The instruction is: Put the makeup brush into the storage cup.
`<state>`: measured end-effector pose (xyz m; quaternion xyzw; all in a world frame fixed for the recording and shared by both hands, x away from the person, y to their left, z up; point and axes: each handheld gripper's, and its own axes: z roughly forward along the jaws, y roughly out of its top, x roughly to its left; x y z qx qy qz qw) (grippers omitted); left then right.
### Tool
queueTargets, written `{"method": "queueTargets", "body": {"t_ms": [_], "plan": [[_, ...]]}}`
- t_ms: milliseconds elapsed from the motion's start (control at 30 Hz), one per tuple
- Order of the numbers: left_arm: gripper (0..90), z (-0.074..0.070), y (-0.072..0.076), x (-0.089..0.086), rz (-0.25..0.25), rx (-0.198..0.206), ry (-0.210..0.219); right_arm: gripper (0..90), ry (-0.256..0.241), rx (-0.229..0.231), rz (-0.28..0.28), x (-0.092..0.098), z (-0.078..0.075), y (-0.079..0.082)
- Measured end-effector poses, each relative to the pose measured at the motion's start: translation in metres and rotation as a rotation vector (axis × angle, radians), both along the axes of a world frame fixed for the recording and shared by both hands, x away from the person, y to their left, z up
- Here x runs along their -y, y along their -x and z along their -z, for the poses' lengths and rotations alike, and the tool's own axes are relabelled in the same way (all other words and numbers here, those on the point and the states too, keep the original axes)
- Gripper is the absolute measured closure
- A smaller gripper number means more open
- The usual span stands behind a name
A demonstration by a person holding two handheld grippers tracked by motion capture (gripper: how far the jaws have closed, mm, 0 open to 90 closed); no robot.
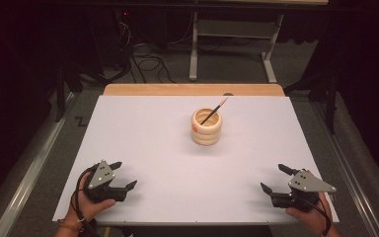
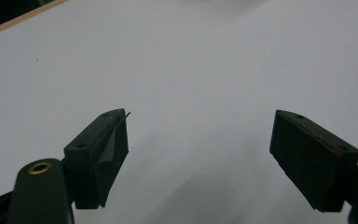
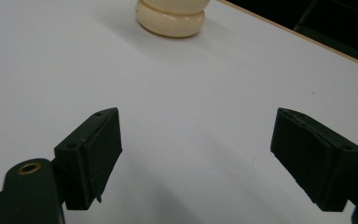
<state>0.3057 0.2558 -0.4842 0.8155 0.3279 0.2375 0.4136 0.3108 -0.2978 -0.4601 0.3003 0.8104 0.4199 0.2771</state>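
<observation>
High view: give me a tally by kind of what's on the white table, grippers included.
Ribbed cream holder: 1
Brush standing tilted in holder: 1
Grippers, both open, left gripper and right gripper: 2
Total: 4

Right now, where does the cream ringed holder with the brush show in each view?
High view: the cream holder stands upright at the table's middle, toward the far side, with the brush leaning in it.
Left gripper view: I cannot make it out.
Right gripper view: its base sits at the top edge, left of centre.
Shared landmark: the white tabletop with its wooden far edge.
</observation>
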Motion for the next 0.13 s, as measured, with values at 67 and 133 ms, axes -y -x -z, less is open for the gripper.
{"method": "queueTargets", "body": {"t_ms": [67,133], "plan": [[20.1,0.0001,-0.0006,0.0004,0.001,0.000,0.001,17.5,0.006,0.002,-0.004,-0.0003,0.0002,0.0000],[20.2,0.0003,-0.0016,0.0009,0.002,0.000,0.000,17.5,0.010,0.003,-0.007,-0.0006,0.0001,0.0003]]}}
